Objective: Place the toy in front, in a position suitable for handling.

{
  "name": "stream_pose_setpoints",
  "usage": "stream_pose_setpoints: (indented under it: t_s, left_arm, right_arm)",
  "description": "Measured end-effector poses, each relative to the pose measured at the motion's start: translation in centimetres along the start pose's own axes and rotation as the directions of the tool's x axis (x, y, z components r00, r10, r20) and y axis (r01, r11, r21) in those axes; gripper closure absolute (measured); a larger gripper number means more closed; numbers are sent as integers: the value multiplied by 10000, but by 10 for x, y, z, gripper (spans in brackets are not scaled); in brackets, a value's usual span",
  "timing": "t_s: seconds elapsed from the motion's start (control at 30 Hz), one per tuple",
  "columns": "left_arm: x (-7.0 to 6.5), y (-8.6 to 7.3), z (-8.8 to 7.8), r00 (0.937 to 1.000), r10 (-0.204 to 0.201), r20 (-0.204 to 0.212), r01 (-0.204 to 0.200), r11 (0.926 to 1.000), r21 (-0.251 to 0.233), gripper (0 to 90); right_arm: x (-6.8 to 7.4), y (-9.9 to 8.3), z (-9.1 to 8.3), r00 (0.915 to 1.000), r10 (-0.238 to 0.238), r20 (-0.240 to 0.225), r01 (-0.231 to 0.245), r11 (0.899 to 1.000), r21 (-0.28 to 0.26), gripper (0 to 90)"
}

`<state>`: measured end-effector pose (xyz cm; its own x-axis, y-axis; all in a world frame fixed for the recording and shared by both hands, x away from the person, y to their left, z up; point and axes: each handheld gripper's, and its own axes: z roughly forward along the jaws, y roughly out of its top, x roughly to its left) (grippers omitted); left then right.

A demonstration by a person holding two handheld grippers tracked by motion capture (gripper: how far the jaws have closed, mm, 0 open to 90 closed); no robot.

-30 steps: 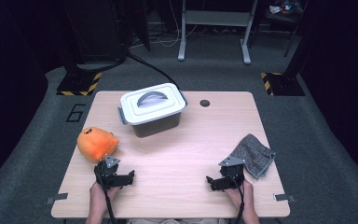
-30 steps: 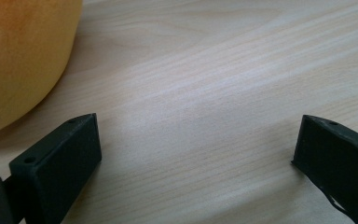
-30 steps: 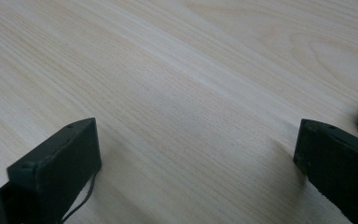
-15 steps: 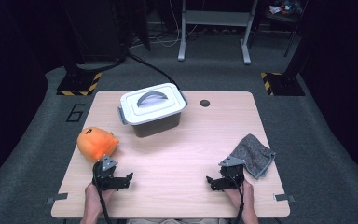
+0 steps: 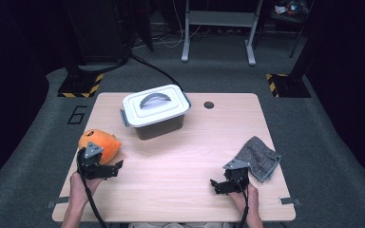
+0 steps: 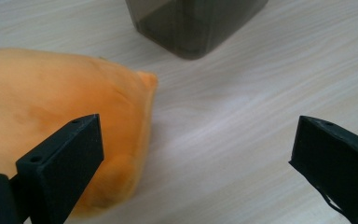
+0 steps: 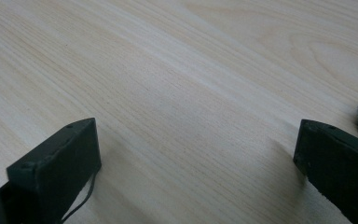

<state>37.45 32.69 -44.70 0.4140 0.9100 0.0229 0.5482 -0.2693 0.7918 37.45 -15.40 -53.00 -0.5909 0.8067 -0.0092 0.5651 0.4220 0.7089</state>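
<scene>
Left gripper (image 5: 105, 169), jaws wide and empty, sits beside the orange plush toy (image 5: 100, 142), ready to grab; right gripper (image 5: 221, 185) gapes empty.

I work in what looks like a lab or test room. My wooden table (image 5: 171, 166) stands alone on grey carpet (image 5: 313, 142), with black-and-yellow hazard tape (image 5: 81, 89) on the stand bases, cables (image 5: 171, 42) trailing over the floor, a metal frame (image 5: 218, 28) behind, and a number six (image 5: 77, 114) marked beside the table.
</scene>
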Motion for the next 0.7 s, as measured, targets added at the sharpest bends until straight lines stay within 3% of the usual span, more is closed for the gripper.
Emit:
stream_pose_setpoints:
  t_s: [0.07,0.27,0.5,0.7]
  left_arm:
    - [11,4,2,9999,-155,7,155,9999,-7,19]
    - [36,13,-4,9938,-944,583,963,9949,-310,15]
    - [52,22,-8,9944,-988,370,1005,9938,-468,21]
    - [77,28,0,9957,-928,3,927,9951,-348,28]
  right_arm:
    - [0,0,0,10000,-4,1,4,10000,4,0]
    - [0,0,0,10000,3,2,-3,10000,3,0]
    - [0,0,0,10000,3,2,-3,10000,5,0]
    - [0,0,0,10000,6,2,-6,10000,2,0]
